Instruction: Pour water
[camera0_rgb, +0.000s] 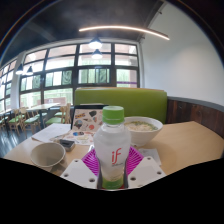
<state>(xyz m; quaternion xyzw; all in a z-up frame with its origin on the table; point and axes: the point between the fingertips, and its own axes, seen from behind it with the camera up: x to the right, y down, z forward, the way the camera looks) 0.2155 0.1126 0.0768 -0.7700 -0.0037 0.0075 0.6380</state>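
The gripper (112, 168) has its two fingers closed onto a clear plastic bottle (112, 148), the magenta pads (93, 162) pressing on its lower body from both sides. The bottle stands upright between them, its pale green cap on and a pink-lettered label around its middle; how much liquid it holds cannot be made out.

Just to the left of the fingers, near the front edge of the wooden table (185, 143), sits a small beige cup (47, 154) with its mouth up; its inside looks dark and what is in it cannot be told. Beside the cup lies a dark flat object (66, 142).

Further back, behind the bottle and to its right, a white bowl (143, 127) rests on the table, with something pale heaped in it. To the bottle's left, toward the table's far side, lies a printed sheet (87, 122) with pictures.

Beyond the table stands a green bench back (122, 99), and behind that tall windows (70, 70) under a long ceiling light (124, 30).
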